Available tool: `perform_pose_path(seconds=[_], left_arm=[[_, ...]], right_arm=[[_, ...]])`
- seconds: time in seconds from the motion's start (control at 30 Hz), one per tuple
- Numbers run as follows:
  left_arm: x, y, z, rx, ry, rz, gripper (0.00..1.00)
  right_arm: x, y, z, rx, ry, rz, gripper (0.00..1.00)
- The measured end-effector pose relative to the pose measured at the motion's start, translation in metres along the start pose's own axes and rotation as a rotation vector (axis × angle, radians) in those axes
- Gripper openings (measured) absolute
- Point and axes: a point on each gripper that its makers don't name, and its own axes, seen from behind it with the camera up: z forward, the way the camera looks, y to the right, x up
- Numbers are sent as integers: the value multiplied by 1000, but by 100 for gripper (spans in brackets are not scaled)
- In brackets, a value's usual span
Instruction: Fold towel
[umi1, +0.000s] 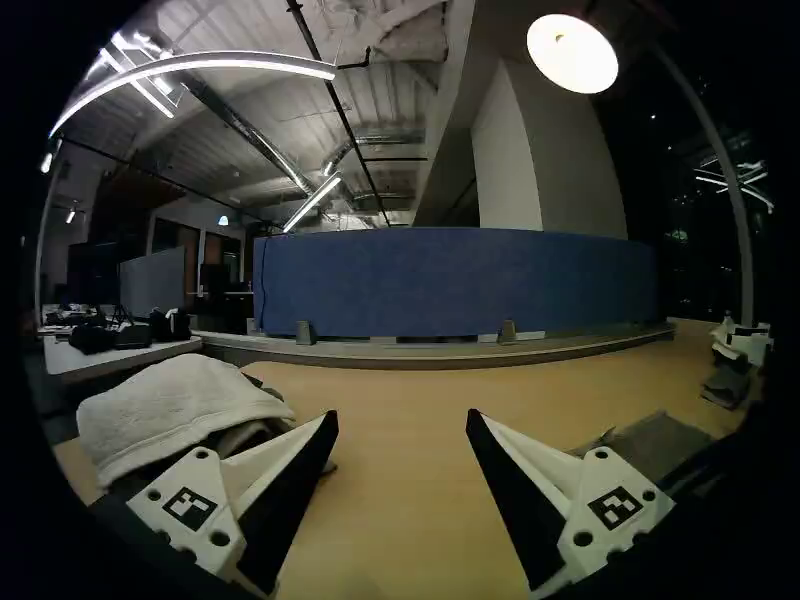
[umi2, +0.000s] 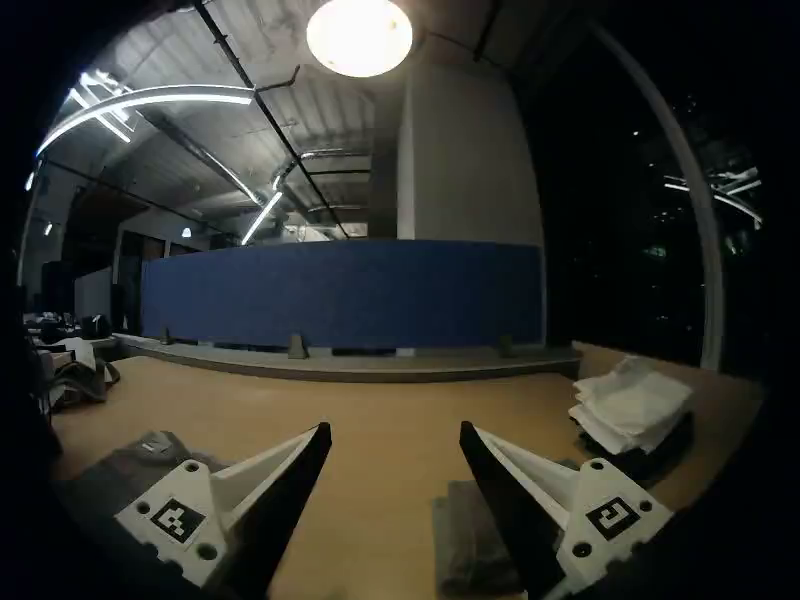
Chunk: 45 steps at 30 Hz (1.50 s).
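In the left gripper view a folded white towel (umi1: 170, 405) lies on the wooden table (umi1: 420, 420) at the left, just beyond my left gripper (umi1: 402, 425), which is open and holds nothing. A grey towel (umi1: 650, 440) lies flat at the right, and more folded towels (umi1: 735, 355) sit at the far right. In the right gripper view my right gripper (umi2: 395, 435) is open over the table (umi2: 390, 420). A grey towel (umi2: 470, 540) lies under its right finger, another grey towel (umi2: 130, 460) under its left finger. A stack of white towels (umi2: 630, 405) sits to the right.
A blue divider panel (umi1: 450, 280) runs along the table's far edge, also seen as the blue panel (umi2: 340, 295) in the right gripper view. A neighbouring desk with dark bags (umi1: 110, 335) stands at the left. A pile of cloths (umi2: 75, 375) sits at the left edge.
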Motion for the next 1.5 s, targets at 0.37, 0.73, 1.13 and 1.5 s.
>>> perform_pose_path(seconds=[0.37,0.73,1.13,1.5], left_arm=[[-1,2,0,-5,0,1,95],[-1,-1,2,2,-1,-5,95],[77,-4,2,-9,27,-19,95],[186,4,-6,-26,38,-21,95]], right_arm=[[1,0,0,0,0,-1,100],[3,1,0,-4,1,-2,100],[66,0,-9,-14,5,-25,100],[176,1,-24,-16,8,-15,100]])
